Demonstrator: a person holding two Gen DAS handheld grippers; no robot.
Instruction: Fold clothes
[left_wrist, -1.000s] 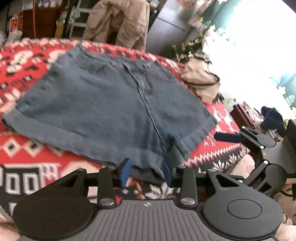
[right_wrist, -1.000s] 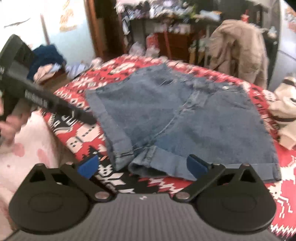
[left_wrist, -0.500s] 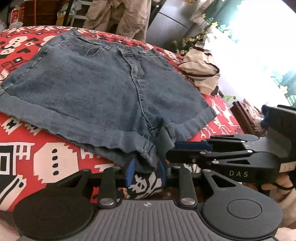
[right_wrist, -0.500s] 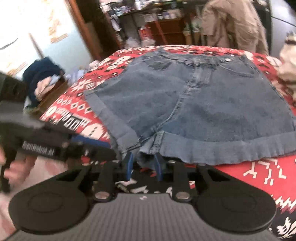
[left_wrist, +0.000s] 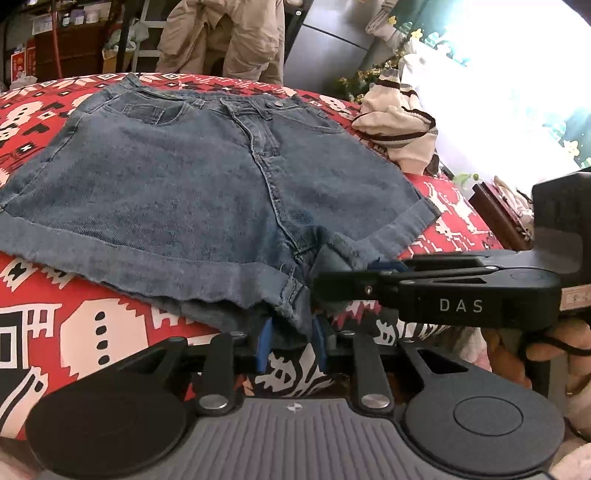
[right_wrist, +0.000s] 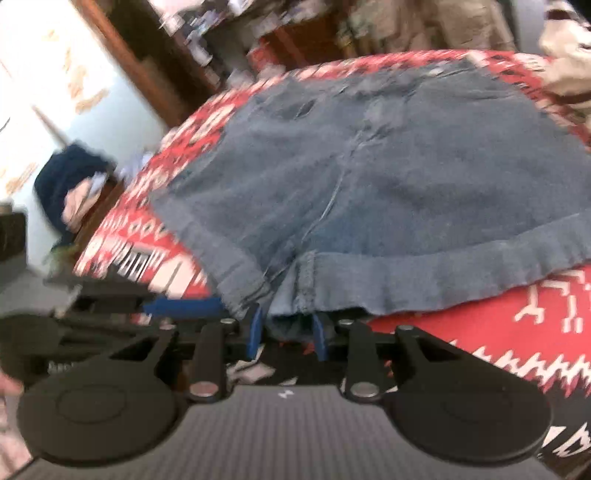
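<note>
Blue denim shorts (left_wrist: 207, 192) lie flat on a red patterned blanket (left_wrist: 92, 325), waistband far, cuffed legs near. My left gripper (left_wrist: 291, 339) is at the near hem by the crotch seam; its jaws are closing, and denim fills the gap between the blue pads. From the right, my right gripper (left_wrist: 332, 280) comes in sideways onto the same bunched hem. In the blurred right wrist view the shorts (right_wrist: 388, 177) spread ahead and the right gripper (right_wrist: 287, 336) has its jaws closing with the crotch hem between the pads. The left gripper's blue pad shows at the left.
A cream striped garment (left_wrist: 399, 125) lies at the blanket's far right. A beige jacket (left_wrist: 229, 37) hangs behind. A brown wooden box (left_wrist: 498, 218) stands off the right edge. A navy garment pile (right_wrist: 70, 173) sits beyond the left edge. A hand (left_wrist: 546, 347) holds the right tool.
Both grippers sank and moved in to the crotch hem. The right jaws went from wide open to narrow around the denim; the left jaws narrowed onto the same hem. The right gripper rolled.
</note>
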